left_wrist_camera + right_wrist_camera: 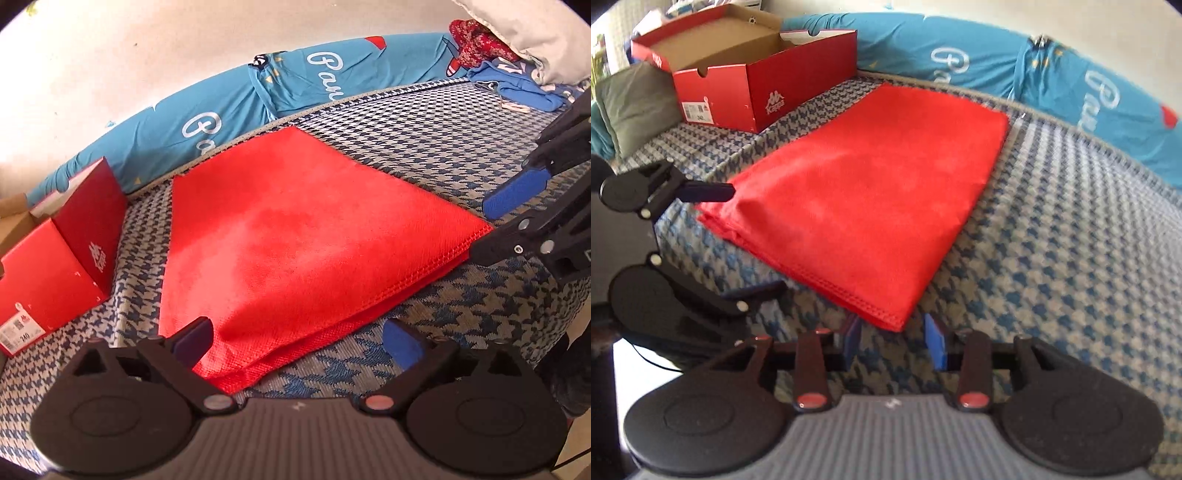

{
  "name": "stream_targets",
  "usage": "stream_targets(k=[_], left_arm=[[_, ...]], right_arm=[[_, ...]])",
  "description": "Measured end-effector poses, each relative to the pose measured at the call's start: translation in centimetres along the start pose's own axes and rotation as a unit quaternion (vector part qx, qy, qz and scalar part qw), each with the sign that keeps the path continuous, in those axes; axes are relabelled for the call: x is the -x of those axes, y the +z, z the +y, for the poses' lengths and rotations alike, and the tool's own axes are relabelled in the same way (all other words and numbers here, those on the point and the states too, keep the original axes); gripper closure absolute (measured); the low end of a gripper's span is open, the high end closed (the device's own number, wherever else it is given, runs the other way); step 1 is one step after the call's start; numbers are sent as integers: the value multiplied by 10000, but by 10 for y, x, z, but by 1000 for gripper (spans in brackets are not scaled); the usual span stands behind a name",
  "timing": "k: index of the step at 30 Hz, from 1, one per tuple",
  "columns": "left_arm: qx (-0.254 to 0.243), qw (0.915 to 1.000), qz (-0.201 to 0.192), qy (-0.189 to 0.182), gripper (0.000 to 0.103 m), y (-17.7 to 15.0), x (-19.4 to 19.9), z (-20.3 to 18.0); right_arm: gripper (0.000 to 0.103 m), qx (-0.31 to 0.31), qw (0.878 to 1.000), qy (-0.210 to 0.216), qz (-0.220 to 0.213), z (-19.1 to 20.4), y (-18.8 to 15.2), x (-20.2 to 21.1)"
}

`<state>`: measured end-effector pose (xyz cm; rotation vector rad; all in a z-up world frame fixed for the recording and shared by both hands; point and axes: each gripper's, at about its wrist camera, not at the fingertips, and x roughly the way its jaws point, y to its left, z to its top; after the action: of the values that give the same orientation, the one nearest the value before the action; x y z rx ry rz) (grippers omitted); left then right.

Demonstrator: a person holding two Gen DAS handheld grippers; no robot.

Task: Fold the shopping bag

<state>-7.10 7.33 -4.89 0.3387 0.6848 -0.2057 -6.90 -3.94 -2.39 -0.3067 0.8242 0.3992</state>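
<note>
1. Shopping bag [871, 192]: red non-woven fabric, lying flat in stacked layers on the bed, already folded to a rectangle. Stitched hems run along the near edge; one near corner points at the right gripper.
2. Handling, by judgement: light, soft and limp, with a slightly grippy weave. The layers will likely slide apart or sag if lifted by one corner only. Best taken at the two near corners together, pinching all layers at the stitched hem.
3. Left gripper [299, 339]: fingers spread wide, released. The near left corner of the bag lies between them, against the left-side finger, but nothing is clamped.
4. Right gripper [897, 343]: fingers part-open and empty, standing either side of the near corner tip, with no visible pinch.
5. Surface: bed cover [1071, 240] in blue-and-white houndstooth weave, soft underfoot for the bag, so presses will sink a little.
6. Surroundings: open red Kappa shoebox [753, 77] near the bag's far left; grey cushion [635, 107] beside it; teal printed bolster [221, 107] along the pale wall; red and blue clothing [491, 62] heaped at the far end.
</note>
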Motion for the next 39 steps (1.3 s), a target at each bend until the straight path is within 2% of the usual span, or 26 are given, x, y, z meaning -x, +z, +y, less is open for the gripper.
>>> stream_targets(k=[3, 7, 9, 12, 16, 22, 31, 34, 37, 39], left_arm=[[156, 9998, 73, -68, 4, -1, -1, 4], [288, 9994, 147, -106, 4, -2, -2, 7], [309, 9994, 152, -96, 3, -2, -2, 8], [340, 9993, 162, -78, 3, -3, -3, 9], [398, 9990, 179, -56, 1, -2, -4, 11], [500, 9986, 153, -10, 1, -1, -4, 15], [779, 9967, -160, 155, 1, 5, 2, 26], [846, 9962, -170, 143, 1, 5, 2, 29], [884, 9959, -131, 121, 1, 5, 3, 32], [896, 9958, -128, 99, 1, 4, 5, 34]], right_arm=[[67, 343, 9990, -84, -284, 10, -1, 10], [67, 1000, 9945, -22, -309, 25, 5, 7], [67, 1765, 9833, -161, -421, 40, 5, 4], [69, 2377, 9702, -140, -441, 52, 4, -4], [69, 2829, 9585, -173, -303, 64, -1, -16], [69, 3391, 9385, -411, -516, 80, -9, -27], [69, 4296, 8937, -867, -959, 104, -25, -42], [71, 4275, 8939, -870, -1029, 105, -23, -46], [71, 4074, 9030, -858, -1064, 103, -15, -50], [76, 3910, 9110, -815, -1026, 101, -10, -52]])
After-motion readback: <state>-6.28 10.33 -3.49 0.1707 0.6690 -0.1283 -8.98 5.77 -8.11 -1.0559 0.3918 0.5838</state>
